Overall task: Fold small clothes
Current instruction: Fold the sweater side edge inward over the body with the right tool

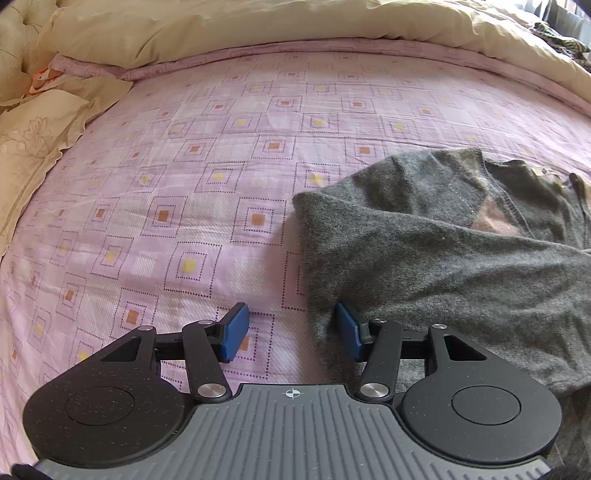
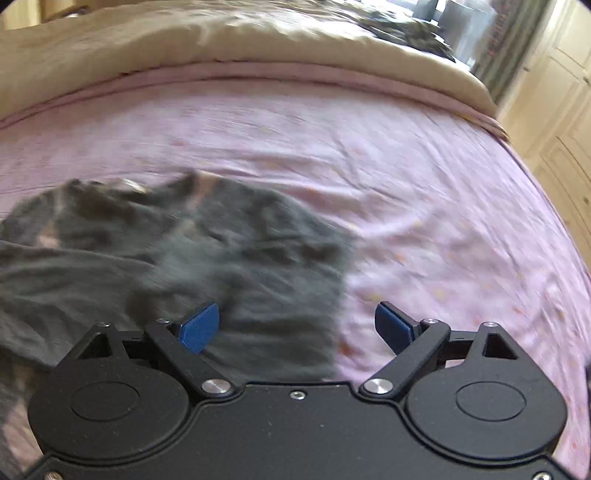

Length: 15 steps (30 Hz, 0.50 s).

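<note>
A small grey knit garment [image 1: 436,258] lies crumpled on the pink patterned bed sheet [image 1: 192,177], with a pink patch and a label showing near its neck. My left gripper [image 1: 291,332] is open over the garment's left edge; its right blue pad [image 1: 349,330] rests by the grey cloth, its left pad over bare sheet. In the blurred right wrist view the same garment [image 2: 192,258] spreads left and centre. My right gripper [image 2: 297,325] is open above the garment's right edge, holding nothing.
A beige duvet [image 1: 258,26] is bunched along the far side of the bed. A cream pillow [image 1: 33,136] lies at the far left. A dark patterned cloth [image 2: 406,26] sits at the far right on the duvet. Pale wardrobe doors [image 2: 554,122] stand right of the bed.
</note>
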Motion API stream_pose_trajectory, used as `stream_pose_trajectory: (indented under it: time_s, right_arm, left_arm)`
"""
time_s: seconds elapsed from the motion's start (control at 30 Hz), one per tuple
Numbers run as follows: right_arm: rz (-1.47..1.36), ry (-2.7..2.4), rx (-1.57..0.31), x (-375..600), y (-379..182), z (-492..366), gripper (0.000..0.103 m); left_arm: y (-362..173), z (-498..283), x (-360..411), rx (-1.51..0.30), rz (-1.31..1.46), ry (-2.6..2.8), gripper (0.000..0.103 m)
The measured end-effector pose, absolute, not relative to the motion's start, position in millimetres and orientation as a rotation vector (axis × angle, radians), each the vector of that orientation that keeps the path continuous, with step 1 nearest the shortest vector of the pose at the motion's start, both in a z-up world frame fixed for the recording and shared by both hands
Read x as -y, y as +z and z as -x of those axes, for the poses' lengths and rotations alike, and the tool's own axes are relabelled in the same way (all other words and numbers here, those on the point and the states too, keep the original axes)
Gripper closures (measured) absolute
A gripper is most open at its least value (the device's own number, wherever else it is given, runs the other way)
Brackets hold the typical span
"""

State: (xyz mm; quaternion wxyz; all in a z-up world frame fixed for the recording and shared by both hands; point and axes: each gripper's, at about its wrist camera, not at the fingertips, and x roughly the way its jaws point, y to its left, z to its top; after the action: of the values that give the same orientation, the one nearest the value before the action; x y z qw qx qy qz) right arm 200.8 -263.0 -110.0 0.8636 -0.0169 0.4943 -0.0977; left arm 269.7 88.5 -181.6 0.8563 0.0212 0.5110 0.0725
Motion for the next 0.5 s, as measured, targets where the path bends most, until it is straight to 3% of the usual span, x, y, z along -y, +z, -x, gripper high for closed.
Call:
stream_pose_trajectory:
  time_s: [0.27,0.5]
  right_arm:
    - [0.082,-0.104,-1.071,196,-140,-247,0.011]
    - [0.067,-0.241,-1.153,250,-152,-212,0.012]
  left_arm:
    - [-182,-272,-90,-1.084,-0.028,0.161,0.051]
    - [-183,-271,-91,-1.077,-0.016,0.156,0.051]
